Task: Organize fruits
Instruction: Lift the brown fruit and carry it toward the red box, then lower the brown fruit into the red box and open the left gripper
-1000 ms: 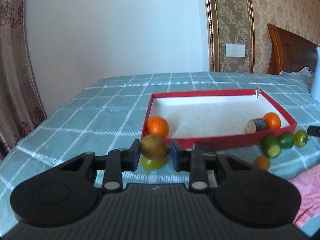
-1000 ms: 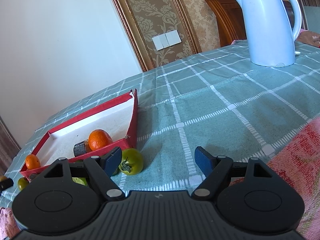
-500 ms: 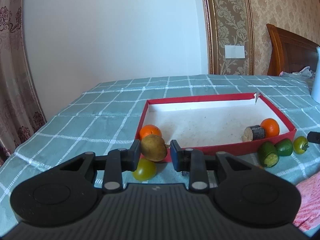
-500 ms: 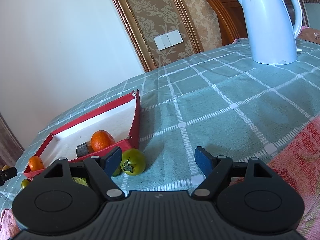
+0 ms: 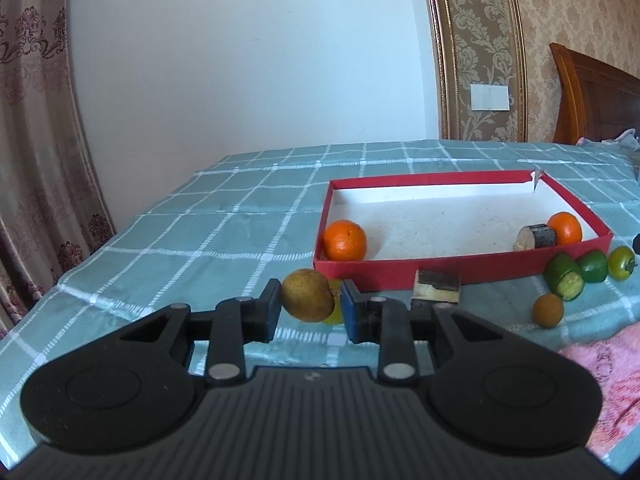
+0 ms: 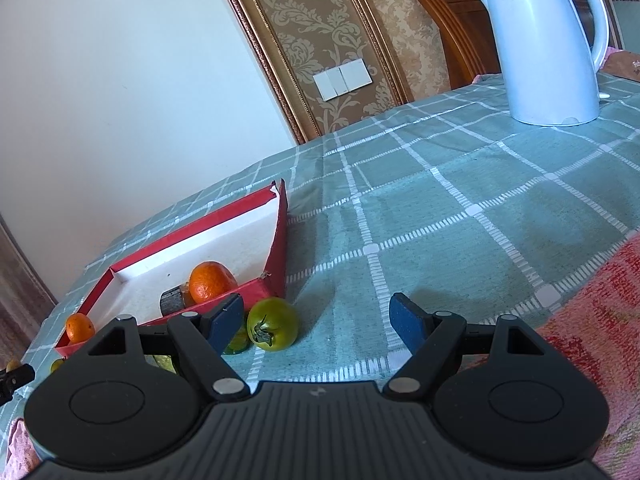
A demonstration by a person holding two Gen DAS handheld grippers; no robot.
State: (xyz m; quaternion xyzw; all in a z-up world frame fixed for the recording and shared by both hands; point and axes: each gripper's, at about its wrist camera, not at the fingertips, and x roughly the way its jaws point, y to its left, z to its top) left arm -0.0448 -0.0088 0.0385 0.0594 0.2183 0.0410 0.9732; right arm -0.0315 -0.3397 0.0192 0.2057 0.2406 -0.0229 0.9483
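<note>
Checked green cloth (image 5: 224, 236) covers the bench, with a pink towel (image 6: 592, 320) at its near edge. Left gripper (image 5: 308, 304) jaws clamp a brown pear (image 5: 307, 294) just short of the red box (image 5: 400, 272), which holds two oranges (image 5: 345, 240). Right gripper (image 6: 316, 320) jaws stand wide, empty, a green tomato (image 6: 273, 323) by the left one. Behind stands a white kettle (image 6: 548, 48) marked "Midea".

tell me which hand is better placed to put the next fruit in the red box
Left. The left gripper is already shut on the pear, just short of the red box. The right gripper is open and empty beside the green tomato.
</note>
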